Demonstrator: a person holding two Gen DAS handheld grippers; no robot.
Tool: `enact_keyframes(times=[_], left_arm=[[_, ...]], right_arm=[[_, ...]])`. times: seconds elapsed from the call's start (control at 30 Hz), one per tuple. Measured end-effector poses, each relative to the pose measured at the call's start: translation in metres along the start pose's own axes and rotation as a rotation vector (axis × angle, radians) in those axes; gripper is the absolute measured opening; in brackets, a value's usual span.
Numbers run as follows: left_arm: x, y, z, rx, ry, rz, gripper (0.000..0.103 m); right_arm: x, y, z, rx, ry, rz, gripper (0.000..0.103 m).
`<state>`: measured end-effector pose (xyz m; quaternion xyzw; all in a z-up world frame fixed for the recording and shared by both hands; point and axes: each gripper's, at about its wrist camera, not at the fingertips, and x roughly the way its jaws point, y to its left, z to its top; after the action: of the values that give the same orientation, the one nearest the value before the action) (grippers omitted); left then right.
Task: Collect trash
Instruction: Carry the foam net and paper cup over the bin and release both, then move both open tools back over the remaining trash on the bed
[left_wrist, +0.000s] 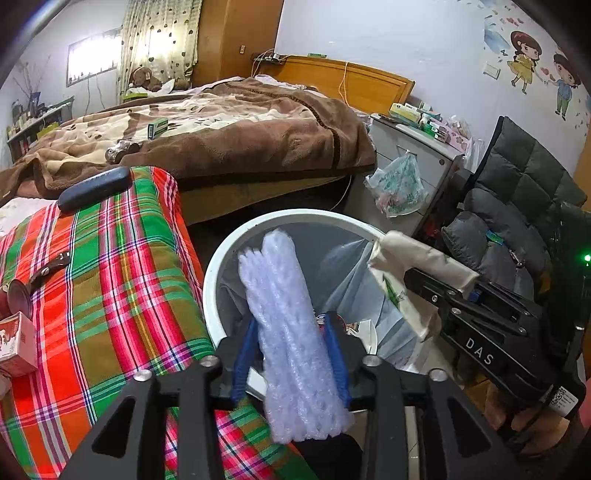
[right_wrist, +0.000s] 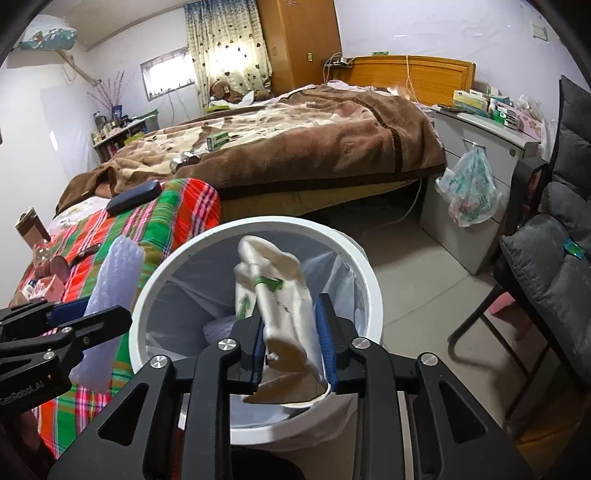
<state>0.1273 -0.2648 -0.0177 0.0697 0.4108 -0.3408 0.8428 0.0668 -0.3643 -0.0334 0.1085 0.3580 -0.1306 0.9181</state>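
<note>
left wrist view: the left claw (left_wrist: 291, 350) has a roll of white foam wrap (left_wrist: 288, 325) between its blue pads, the jaws partly spread and seemingly loose about it; whether the pads press on it i cannot tell. the roll hangs over the white bin (left_wrist: 218, 266), which is lined with a clear bag, its long axis running away from the camera and tipped down toward the bin's mouth, far end over the opening. to the right, the right claw (left_wrist: 410, 280) carries a crumpled cream plastic bag (left_wrist: 417, 258) over the bin's far rim. some scraps already lie in the bin. on the plaid cloth (left_wrist: 122, 273) covering the surface beside the bin, a red carton (left_wrist: 18, 343) and a tin (left_wrist: 18, 299) remain, so i judge the collecting only partly done.

right wrist view: the right claw (right_wrist: 291, 343) is partly open, with the cream plastic bag (right_wrist: 280, 295) between its pads, directly above the white bin (right_wrist: 365, 266). the bag's long axis points forward and upward from the jaws. the foam wrap (right_wrist: 114, 288) stands at the left, just beside the rim, in the left claw (right_wrist: 74, 321).
</note>
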Motion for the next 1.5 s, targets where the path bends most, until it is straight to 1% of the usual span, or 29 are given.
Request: enact_keyframes(times=[0.03,0.07,0.1,0.43,0.63,1.0,1.2,1.33,1.43,1.5], left_arm=[[0.001,0.0,0.001,-0.001,-0.001,0.0,0.047],[0.001,0.001,0.001,-0.003,-0.002,-0.002,0.05],[0.002,0.001,0.001,-0.004,-0.003,-0.006,0.05],[-0.011,0.005,-0.005,-0.004,-0.022,0.003,0.05],[-0.026,0.011,-0.011,-0.01,-0.043,0.038,0.05],[-0.059,0.027,-0.025,-0.043,-0.082,0.069,0.05],[-0.075,0.042,-0.035,-0.066,-0.099,0.102,0.05],[-0.087,0.054,-0.043,-0.066,-0.118,0.176,0.05],[-0.094,0.068,-0.05,-0.095,-0.121,0.175,0.05],[-0.098,0.074,-0.053,-0.106,-0.124,0.188,0.05]], right_arm=[[0.0,0.0,-0.001,-0.001,0.0,-0.001,0.037],[0.0,0.0,-0.001,-0.003,0.0,-0.001,0.045],[-0.001,0.0,-0.001,-0.005,0.0,0.001,0.047],[-0.009,0.0,0.0,-0.005,-0.021,0.006,0.047],[-0.014,0.01,-0.001,-0.024,-0.033,0.014,0.047],[-0.023,0.03,-0.003,-0.055,-0.052,0.055,0.047],[-0.025,0.047,-0.004,-0.084,-0.059,0.086,0.047],[-0.025,0.059,-0.005,-0.098,-0.056,0.107,0.047],[-0.024,0.069,-0.006,-0.114,-0.053,0.12,0.047],[-0.024,0.075,-0.007,-0.123,-0.05,0.131,0.047]])
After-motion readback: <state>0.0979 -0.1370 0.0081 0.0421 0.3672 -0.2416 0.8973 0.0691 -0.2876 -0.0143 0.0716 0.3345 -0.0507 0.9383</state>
